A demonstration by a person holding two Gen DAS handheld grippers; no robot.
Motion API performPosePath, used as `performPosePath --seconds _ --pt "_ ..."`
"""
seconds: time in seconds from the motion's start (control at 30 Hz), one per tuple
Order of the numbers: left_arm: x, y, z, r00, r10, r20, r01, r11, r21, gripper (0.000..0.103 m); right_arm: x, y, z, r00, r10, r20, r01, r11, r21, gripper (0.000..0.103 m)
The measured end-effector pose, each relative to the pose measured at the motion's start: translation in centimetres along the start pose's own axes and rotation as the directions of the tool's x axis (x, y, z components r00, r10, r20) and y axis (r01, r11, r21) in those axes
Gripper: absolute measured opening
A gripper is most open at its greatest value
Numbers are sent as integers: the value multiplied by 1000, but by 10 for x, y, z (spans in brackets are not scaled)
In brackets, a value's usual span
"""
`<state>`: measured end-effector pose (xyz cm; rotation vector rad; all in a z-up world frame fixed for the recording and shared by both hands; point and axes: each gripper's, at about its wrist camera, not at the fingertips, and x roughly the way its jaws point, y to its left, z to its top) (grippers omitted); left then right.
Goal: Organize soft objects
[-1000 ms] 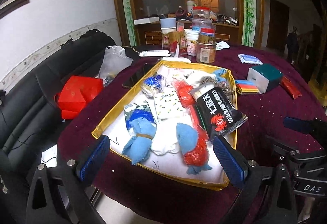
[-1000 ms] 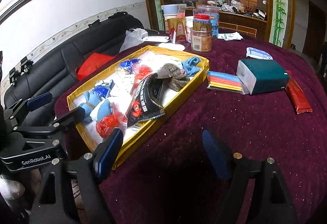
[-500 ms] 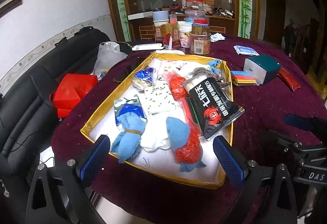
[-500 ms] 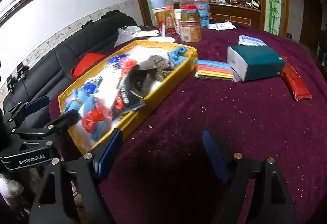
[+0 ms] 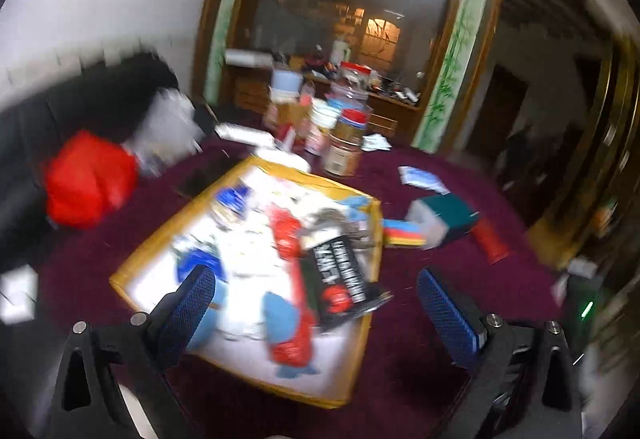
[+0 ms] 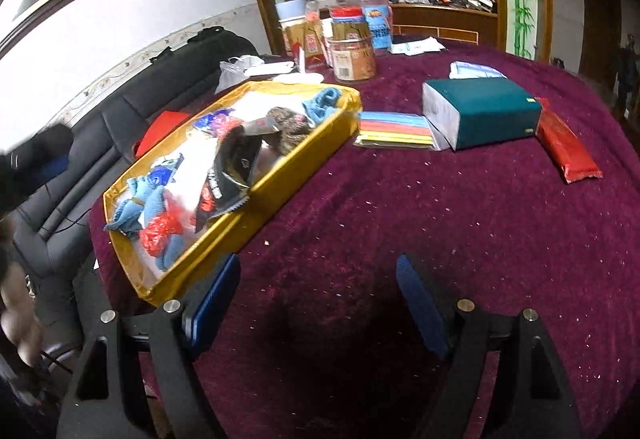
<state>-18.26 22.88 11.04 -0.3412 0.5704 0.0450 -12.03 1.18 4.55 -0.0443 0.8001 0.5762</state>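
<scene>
A gold-rimmed tray (image 5: 362, 355) (image 6: 256, 215) lies on the maroon tablecloth with soft things in it: light blue cloths (image 6: 140, 205), a red bundle (image 6: 158, 233), white socks (image 5: 248, 259), a brown knit piece (image 6: 290, 127) and a black snack bag (image 5: 342, 279) (image 6: 232, 169). My left gripper (image 5: 316, 311) is open and empty, held above the tray's near end; its view is blurred. My right gripper (image 6: 318, 303) is open and empty above bare cloth, right of the tray's near corner.
A teal box (image 6: 482, 111), a stack of coloured sheets (image 6: 394, 129) and a red packet (image 6: 566, 149) lie right of the tray. Jars and cups (image 6: 354, 47) stand at the back. A black sofa (image 6: 100, 127) with a red bag (image 5: 86, 179) is at the left.
The left gripper's view has swung up and to the right and gone blurred. The right gripper has shifted slightly; the left gripper has gone from its view. Both stay open.
</scene>
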Motion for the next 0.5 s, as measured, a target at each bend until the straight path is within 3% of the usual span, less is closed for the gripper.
performPosePath --seconds 0.1,0.27,0.37,0.43,0.5 --pt "15 17 10 999 -1 -43 -2 997 -71 102 -1 3 0 1000 8 7 -8 1000 -1 80" --pt "3 16 6 997 -72 -6 72 993 -88 102 -2 0 -1 1000 -8 3 8 1000 -7 80" --pt "0 -6 5 999 -49 10 49 999 3 102 -3 -5 -1 1000 -8 3 8 1000 7 80" --pt "3 -34 0 1000 -5 -7 6 992 124 102 -7 -10 -2 1000 -14 11 14 1000 15 80" --pt "8 -54 -4 1000 13 -16 -10 985 173 102 -12 -16 -3 1000 -21 17 21 999 25 80"
